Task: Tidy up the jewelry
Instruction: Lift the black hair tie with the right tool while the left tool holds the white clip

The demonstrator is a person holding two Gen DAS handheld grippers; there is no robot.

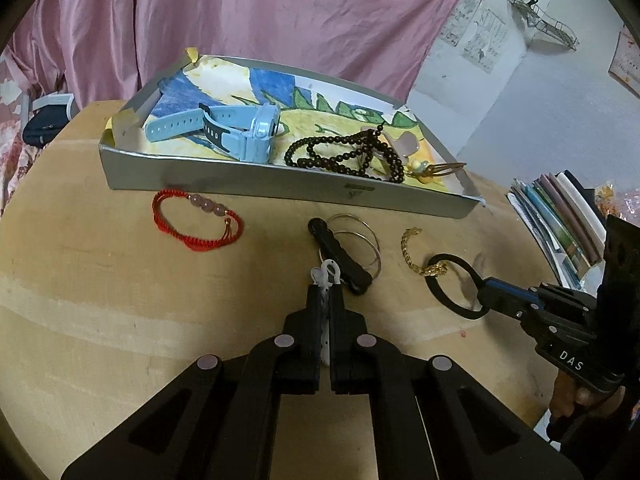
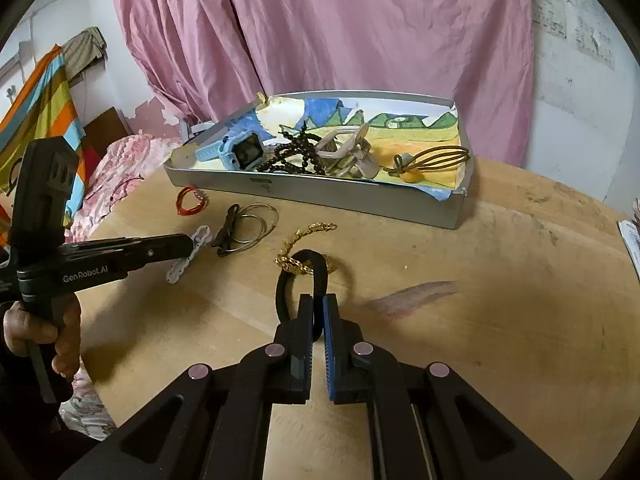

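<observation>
Tongs both grip: left gripper [image 1: 325, 292] pinches a white clip [image 1: 327, 274], right gripper [image 2: 317, 312] a black hair tie [image 2: 298, 276] overlapping the gold chain [image 2: 296, 240]; each seemingly bound for the tray [image 2: 320, 196] at twelve o'clock.

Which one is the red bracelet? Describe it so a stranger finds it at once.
Start at the grey tray on the wooden table. Just in front of the tray's front wall, toward its blue-watch end, the red bracelet lies flat on the bare wood. It is the only red cord loop, strung with a few pinkish beads, unlike the silver bangles and gold chain nearby.
</observation>
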